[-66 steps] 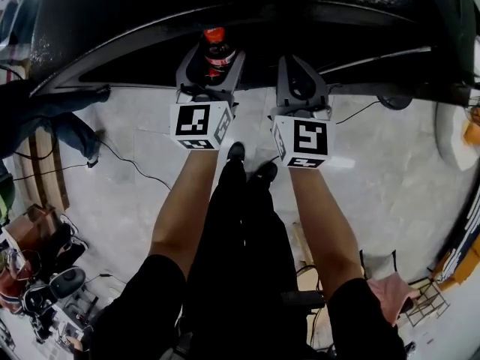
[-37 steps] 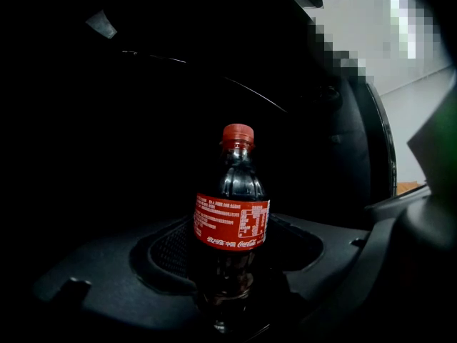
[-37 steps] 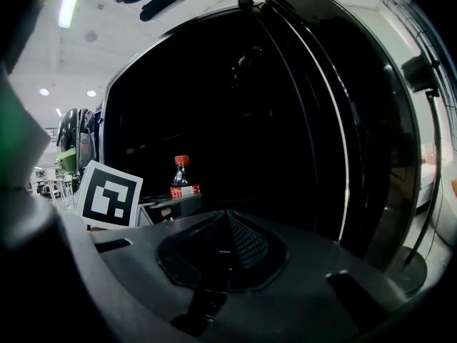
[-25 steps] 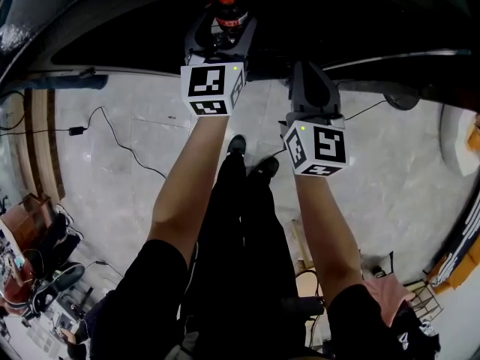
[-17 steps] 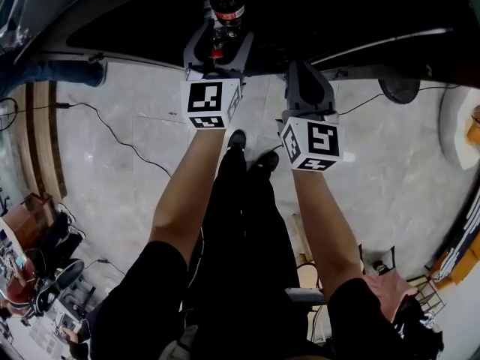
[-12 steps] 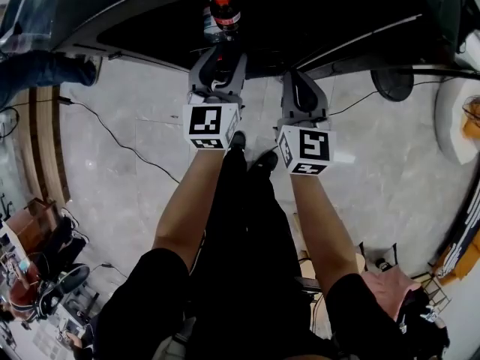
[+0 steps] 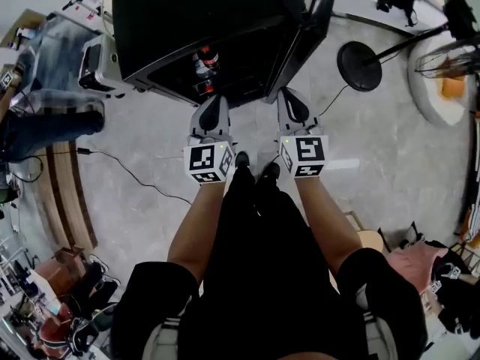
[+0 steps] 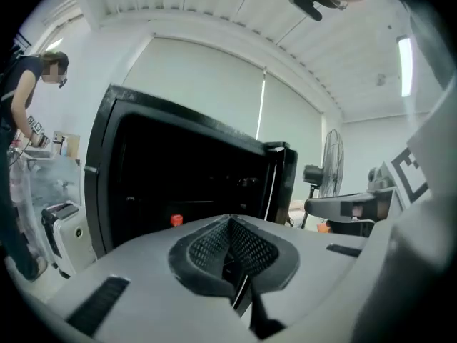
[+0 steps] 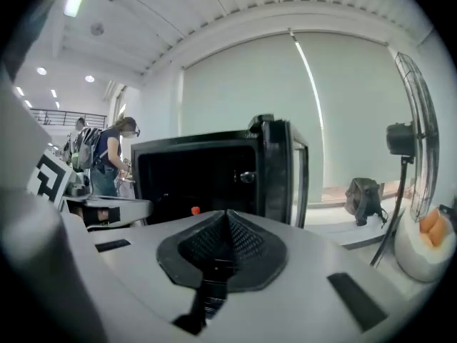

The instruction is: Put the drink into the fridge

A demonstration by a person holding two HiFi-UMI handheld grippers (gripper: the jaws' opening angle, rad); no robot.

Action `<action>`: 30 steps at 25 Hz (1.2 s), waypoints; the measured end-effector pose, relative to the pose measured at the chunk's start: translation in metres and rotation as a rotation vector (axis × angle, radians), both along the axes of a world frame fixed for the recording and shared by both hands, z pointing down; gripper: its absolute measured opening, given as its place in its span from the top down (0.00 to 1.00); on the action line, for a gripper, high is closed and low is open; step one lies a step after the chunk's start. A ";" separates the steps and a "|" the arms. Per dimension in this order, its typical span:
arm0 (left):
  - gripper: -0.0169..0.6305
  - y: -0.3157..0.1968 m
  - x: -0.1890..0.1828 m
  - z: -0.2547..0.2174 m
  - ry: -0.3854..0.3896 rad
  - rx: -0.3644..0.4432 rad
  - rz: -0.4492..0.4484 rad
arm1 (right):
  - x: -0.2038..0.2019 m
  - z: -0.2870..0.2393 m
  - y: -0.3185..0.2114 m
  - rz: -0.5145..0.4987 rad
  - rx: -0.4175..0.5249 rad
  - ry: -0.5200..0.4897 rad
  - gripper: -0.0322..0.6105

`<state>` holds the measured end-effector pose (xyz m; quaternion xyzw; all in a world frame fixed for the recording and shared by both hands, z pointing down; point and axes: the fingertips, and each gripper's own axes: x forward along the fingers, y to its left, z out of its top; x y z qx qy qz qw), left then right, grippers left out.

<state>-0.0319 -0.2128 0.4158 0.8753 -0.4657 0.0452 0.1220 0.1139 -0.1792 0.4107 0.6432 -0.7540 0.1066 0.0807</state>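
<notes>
Drink point(image 7: 204, 60) stands inside open fridge point(image 7: 187, 13), behind its front edge.

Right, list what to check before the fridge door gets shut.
1. Bottle inside the fridge: ok, its red cap shows within.
2. Left gripper free of the bottle: ok, its jaws have just closed with nothing between them.
3. Right gripper empty: ok, jaws together.
4. Both grippers outside the fridge: ok, they are in front of the opening.
5. Door open and ready to push: ok.
6. Bottle clear of the door's swing: cannot tell, the inside is too dark.
</notes>
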 end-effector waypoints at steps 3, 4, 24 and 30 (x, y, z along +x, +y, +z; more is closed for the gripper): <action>0.95 0.024 0.008 -0.042 0.003 0.035 0.052 | 0.020 -0.040 0.029 0.031 0.026 -0.029 0.91; 0.95 0.029 0.012 -0.057 0.003 0.050 0.073 | 0.027 -0.054 0.037 0.040 0.036 -0.034 0.91; 0.95 0.059 0.043 -0.197 0.075 0.137 0.320 | 0.128 -0.203 0.139 0.174 0.207 0.041 0.92; 0.95 0.062 0.051 -0.175 0.050 0.106 0.333 | 0.132 -0.183 0.144 0.199 0.184 0.022 0.92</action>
